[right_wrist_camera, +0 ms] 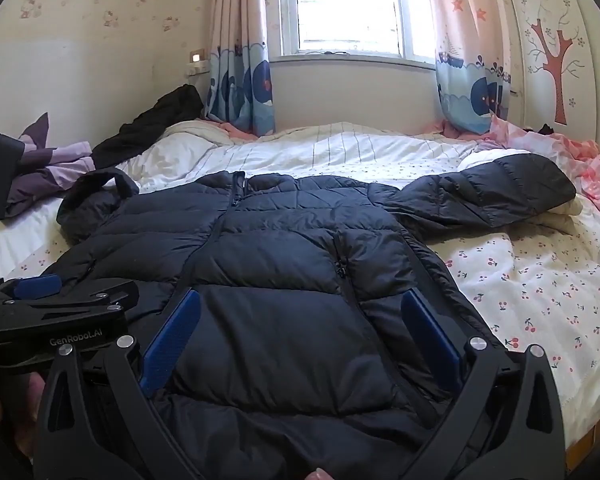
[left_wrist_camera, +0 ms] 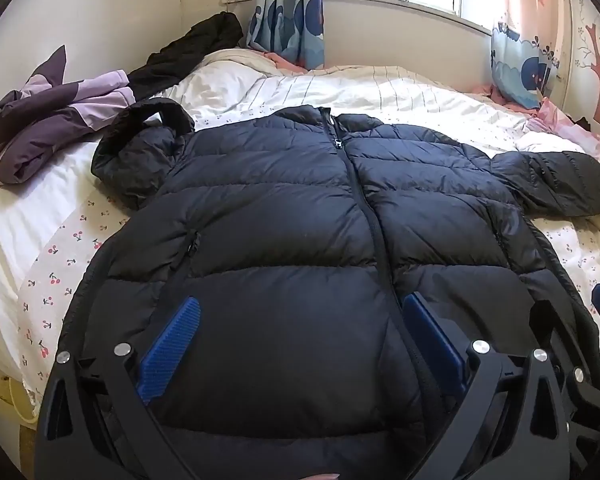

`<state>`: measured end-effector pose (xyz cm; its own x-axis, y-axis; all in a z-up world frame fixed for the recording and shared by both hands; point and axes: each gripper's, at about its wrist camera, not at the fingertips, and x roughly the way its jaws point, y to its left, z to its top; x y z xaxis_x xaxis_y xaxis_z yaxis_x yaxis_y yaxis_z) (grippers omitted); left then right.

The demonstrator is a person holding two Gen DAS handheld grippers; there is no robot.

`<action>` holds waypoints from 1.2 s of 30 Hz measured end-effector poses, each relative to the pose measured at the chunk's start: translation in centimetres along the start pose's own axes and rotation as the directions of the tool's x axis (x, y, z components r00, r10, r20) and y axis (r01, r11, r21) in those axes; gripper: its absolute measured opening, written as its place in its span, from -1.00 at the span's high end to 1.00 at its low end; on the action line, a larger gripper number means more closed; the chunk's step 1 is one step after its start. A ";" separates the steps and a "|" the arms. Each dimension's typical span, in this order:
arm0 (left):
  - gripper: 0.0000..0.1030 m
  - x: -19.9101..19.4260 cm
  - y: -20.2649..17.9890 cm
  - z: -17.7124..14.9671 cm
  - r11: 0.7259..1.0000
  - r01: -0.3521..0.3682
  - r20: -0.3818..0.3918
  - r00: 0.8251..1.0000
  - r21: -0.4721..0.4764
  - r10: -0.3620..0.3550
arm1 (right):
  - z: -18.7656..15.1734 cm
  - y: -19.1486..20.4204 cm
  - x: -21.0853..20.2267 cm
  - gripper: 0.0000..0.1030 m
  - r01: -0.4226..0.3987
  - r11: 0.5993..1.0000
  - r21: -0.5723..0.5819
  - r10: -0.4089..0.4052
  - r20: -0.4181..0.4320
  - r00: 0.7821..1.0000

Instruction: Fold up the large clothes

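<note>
A dark navy puffer jacket (left_wrist_camera: 300, 220) lies flat and zipped on the bed, collar toward the window, both sleeves spread out; it also shows in the right wrist view (right_wrist_camera: 284, 248). My left gripper (left_wrist_camera: 300, 308) is open, its blue pads wide apart over the jacket's hem, left of the zipper. My right gripper (right_wrist_camera: 300, 304) is open over the hem on the right half. The left gripper's body (right_wrist_camera: 56, 304) shows at the left of the right wrist view. Neither holds anything.
The bed (left_wrist_camera: 40, 240) has a white cherry-print sheet. A purple jacket (left_wrist_camera: 52, 120) and a black garment (left_wrist_camera: 188, 48) lie at its far left. Pink bedding (right_wrist_camera: 572, 160) is bunched at the far right. Curtains and a window stand behind.
</note>
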<state>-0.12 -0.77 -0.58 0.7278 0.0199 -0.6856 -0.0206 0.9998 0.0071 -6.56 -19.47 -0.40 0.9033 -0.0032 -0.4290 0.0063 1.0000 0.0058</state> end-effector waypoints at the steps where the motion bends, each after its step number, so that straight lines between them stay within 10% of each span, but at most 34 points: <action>1: -0.89 0.0 0.0 0.0 1.000 -0.002 0.000 1.000 -0.001 0.002 | 0.0 0.0 0.0 -0.88 0.000 1.000 0.001 0.000 -0.001 1.000; 36: -0.89 0.0 -0.4 0.0 0.999 -0.024 -0.008 1.000 0.026 0.025 | 0.1 -0.2 1.0 -0.88 0.025 1.000 0.010 -0.025 -0.040 0.999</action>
<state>-0.17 -1.20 -0.58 0.7212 0.0443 -0.6913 -0.0204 0.9989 0.0427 -5.58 -19.68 -0.77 0.8850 -0.0277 -0.4647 0.0334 0.9994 0.0039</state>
